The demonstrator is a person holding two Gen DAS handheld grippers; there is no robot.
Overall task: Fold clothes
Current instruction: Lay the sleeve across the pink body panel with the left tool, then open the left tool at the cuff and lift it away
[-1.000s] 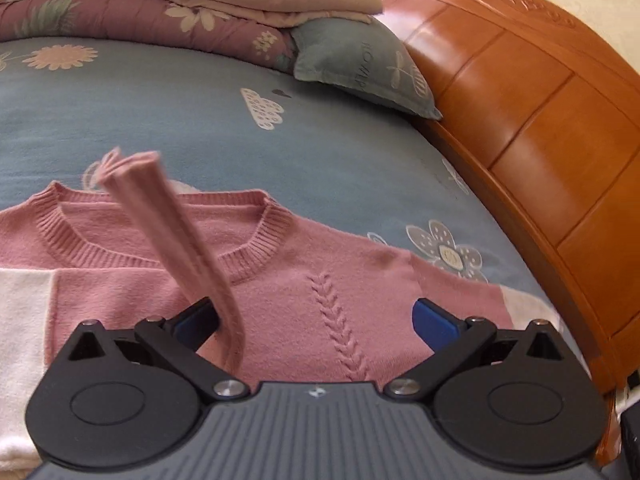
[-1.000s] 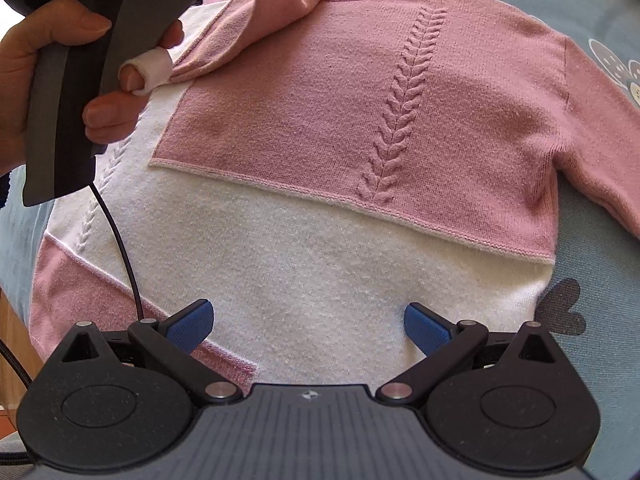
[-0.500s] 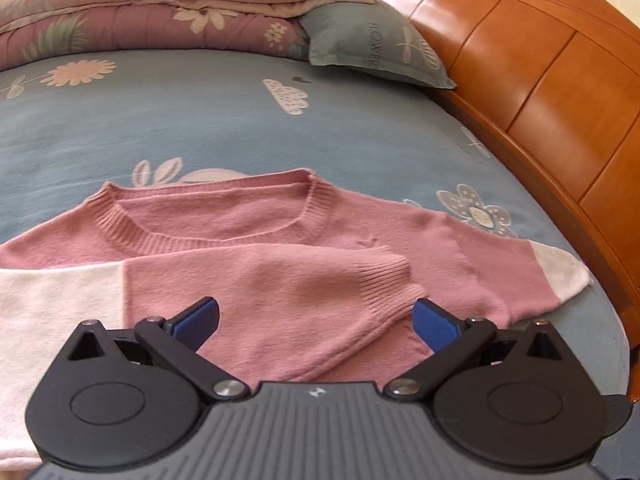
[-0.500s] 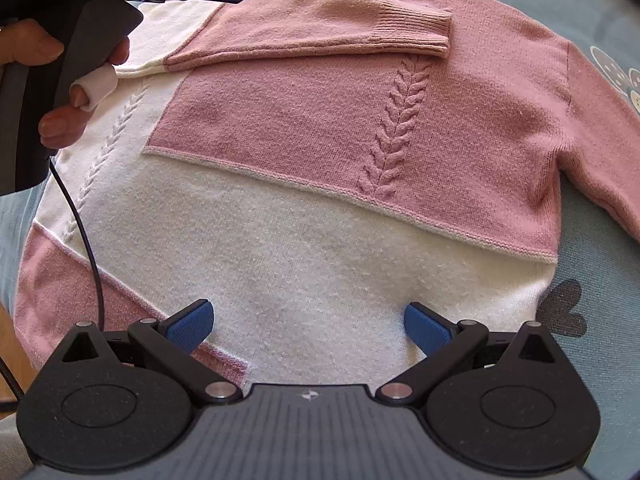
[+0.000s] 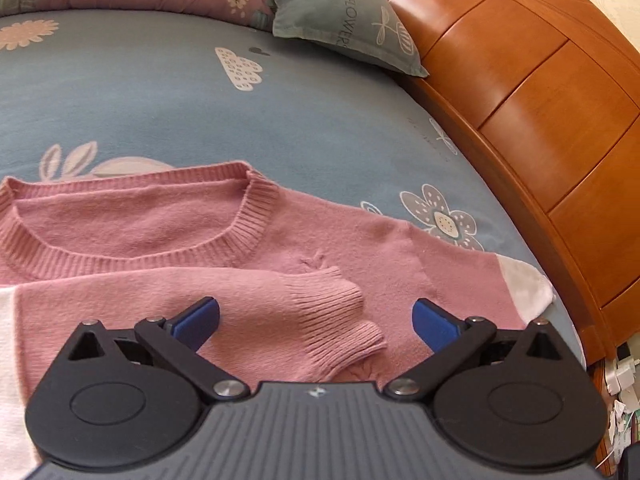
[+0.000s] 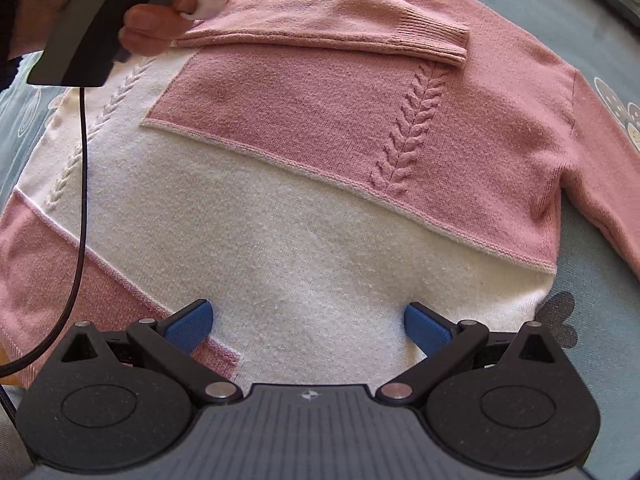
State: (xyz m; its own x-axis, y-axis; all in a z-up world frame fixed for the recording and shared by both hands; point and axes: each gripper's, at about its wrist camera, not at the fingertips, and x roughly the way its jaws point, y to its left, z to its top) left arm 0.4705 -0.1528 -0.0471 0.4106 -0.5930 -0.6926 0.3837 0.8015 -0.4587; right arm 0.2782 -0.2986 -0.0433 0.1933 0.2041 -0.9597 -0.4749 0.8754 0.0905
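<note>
Blue flowered bed (image 5: 168,92) w/ wooden headboard (image 5: 532,92): pink-white sweater (image 6: 320,208) is spread flat on it, one sleeve (image 6: 328,28) laid across chest below collar, other out sideways. Soft, light, floppy knit; best gripped at ribbed cuff or hem. Left tongs (image 5: 316,320) and right tongs (image 6: 308,328) spread, nothing pinched.

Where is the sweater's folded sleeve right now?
The sleeve lies across the sweater's chest just below the collar, in front of the open left gripper.
</note>
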